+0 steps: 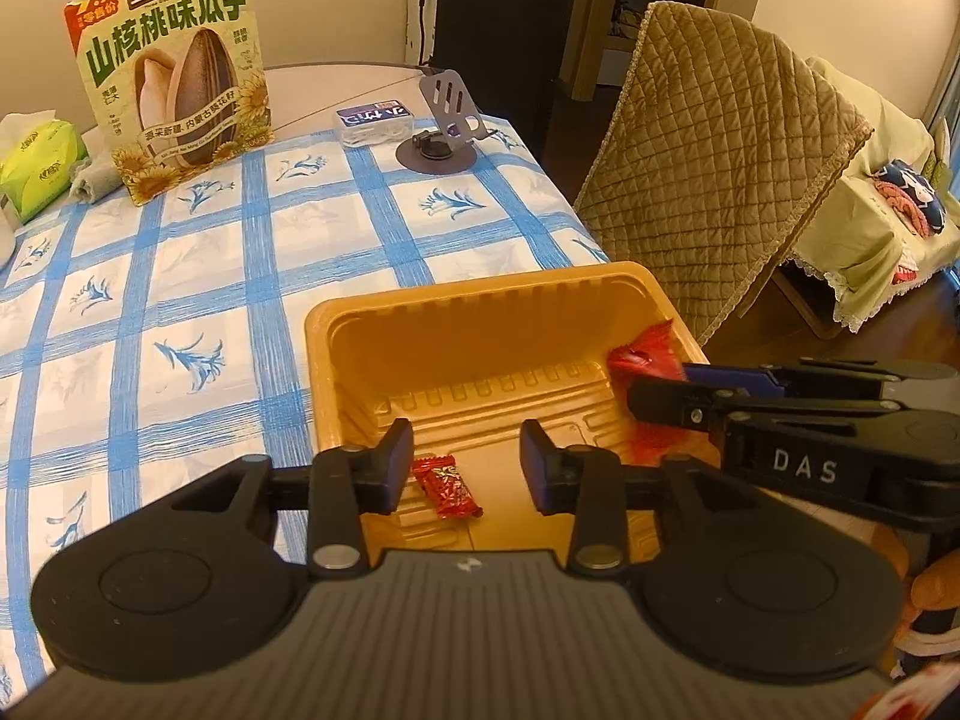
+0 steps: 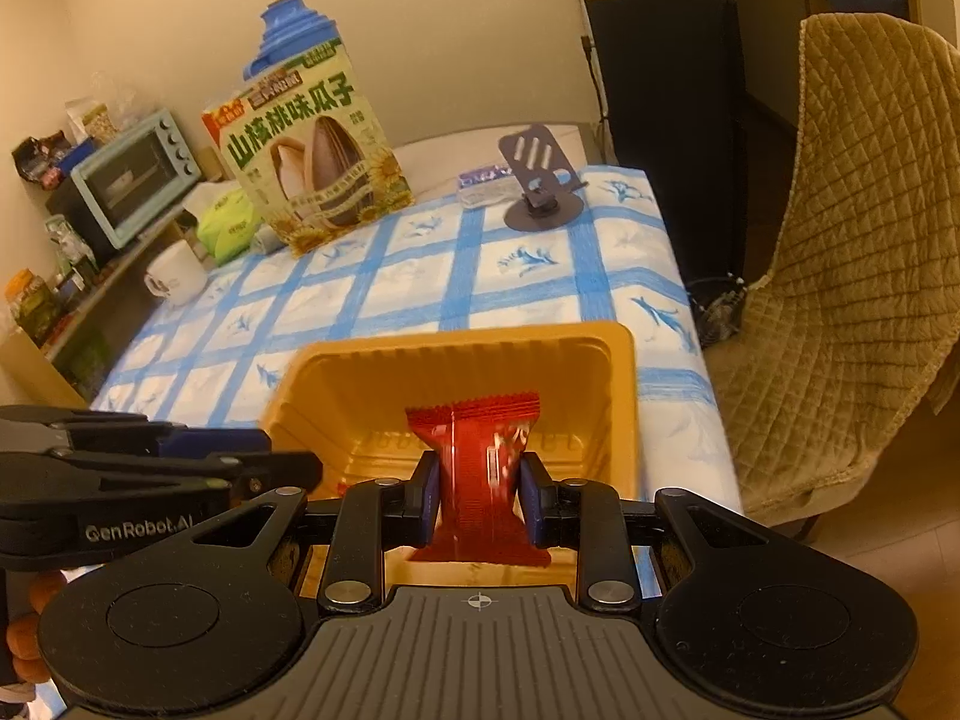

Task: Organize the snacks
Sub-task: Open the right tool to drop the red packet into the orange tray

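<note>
An orange plastic tray [image 1: 456, 294] stands at the table's near right corner; it also shows in the right wrist view [image 2: 624, 396]. My left gripper [image 1: 467, 468] is open over the tray's near side, with a small red candy [image 1: 447, 486] lying on the tray floor between its fingers. My right gripper [image 2: 478, 501] is shut on a red snack packet [image 2: 480, 468] and holds it above the tray. In the left wrist view the right gripper [image 1: 654, 387] comes in from the right with that packet [image 1: 645, 360] over the tray's right side.
A large sunflower-seed bag [image 1: 174, 72] stands at the back of the blue checked tablecloth [image 1: 180, 276]. A tissue pack [image 1: 39, 159], a phone stand [image 1: 441, 132] and a small clear box [image 1: 375, 120] are near it. A quilted chair [image 1: 720, 168] is right of the table.
</note>
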Motion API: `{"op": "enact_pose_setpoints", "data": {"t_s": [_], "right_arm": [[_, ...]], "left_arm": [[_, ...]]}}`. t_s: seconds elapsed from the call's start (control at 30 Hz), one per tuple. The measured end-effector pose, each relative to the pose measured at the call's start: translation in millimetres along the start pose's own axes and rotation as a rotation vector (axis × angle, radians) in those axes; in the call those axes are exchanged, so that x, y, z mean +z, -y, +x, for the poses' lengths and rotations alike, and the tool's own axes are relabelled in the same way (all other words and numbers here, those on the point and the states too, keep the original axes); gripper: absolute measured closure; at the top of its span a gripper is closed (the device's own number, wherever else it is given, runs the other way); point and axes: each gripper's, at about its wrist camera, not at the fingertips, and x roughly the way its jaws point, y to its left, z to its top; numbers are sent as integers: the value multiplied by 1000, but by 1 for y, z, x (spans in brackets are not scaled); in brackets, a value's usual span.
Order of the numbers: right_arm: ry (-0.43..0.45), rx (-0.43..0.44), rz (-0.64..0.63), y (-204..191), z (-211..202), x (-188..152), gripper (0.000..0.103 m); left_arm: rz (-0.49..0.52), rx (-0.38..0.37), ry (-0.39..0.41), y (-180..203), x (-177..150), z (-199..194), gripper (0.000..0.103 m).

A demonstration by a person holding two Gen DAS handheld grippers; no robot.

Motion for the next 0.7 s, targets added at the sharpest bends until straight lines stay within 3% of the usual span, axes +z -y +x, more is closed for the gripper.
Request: {"op": "enact_pose_setpoints", "data": {"t_s": [0.03,0.1,0.17,0.2,0.53,0.7], "right_arm": [[4,0,4,0,0,1,74],[7,-4,6,-1,-1,2,68],[24,-6,9,-1,-4,1,42],[36,-9,7,-2,-7,1,40],[53,-25,35,3,-35,-10,25],[66,-35,44,1,-55,-18,23]], "left_arm": [[-2,1,2,-1,0,-1,53],[-6,2,11,-2,-2,-4,50],[-5,-4,13,-4,-3,-7,49],[-4,-6,14,-4,-4,-9,44],[0,-31,51,-6,-17,-35,23],[8,-57,79,-4,-24,-55,21]]}}
